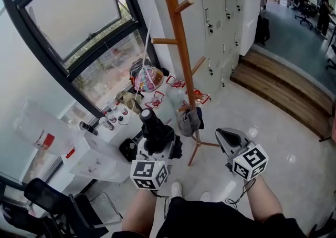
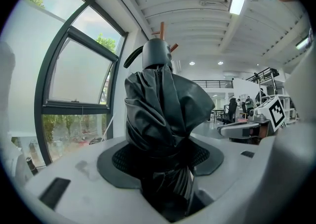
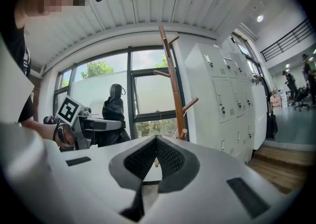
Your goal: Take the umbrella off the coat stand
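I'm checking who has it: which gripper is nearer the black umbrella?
Left. The left gripper is clamped on the umbrella; the right gripper is apart from it, at its right in the head view, shut and empty.

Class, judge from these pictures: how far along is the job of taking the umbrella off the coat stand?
Done: the folded black umbrella is off the coat stand and stands apart from its pegs. In hand: the left gripper is clamped on it, while the right gripper is shut and empty. Left: probably only carrying it away or setting it down.
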Motion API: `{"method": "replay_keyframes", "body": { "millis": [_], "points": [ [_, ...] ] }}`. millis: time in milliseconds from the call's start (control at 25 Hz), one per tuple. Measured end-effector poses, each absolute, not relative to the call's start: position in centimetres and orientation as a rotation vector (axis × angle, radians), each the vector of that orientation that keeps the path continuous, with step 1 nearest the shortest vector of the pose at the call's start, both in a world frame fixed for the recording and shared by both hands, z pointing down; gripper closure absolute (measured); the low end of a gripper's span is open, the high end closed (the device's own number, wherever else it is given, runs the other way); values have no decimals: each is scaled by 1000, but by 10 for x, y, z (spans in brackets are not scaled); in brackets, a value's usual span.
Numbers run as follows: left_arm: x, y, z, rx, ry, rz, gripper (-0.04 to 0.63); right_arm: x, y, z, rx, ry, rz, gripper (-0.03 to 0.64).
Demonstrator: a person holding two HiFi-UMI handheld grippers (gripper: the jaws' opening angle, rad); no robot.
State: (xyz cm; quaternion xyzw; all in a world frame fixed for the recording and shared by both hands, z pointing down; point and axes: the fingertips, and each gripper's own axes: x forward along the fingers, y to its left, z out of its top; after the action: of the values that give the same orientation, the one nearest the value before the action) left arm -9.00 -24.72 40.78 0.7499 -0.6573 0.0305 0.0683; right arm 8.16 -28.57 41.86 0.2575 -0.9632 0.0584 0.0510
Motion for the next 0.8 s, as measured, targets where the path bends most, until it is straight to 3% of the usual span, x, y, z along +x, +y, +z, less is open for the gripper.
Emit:
{"method": "replay_keyframes", "body": {
  "millis": [800],
  "points": [
    [-134, -139, 441, 2309, -1832, 134, 347, -5, -195, 427, 777, -2918, 189, 563]
  ]
}}
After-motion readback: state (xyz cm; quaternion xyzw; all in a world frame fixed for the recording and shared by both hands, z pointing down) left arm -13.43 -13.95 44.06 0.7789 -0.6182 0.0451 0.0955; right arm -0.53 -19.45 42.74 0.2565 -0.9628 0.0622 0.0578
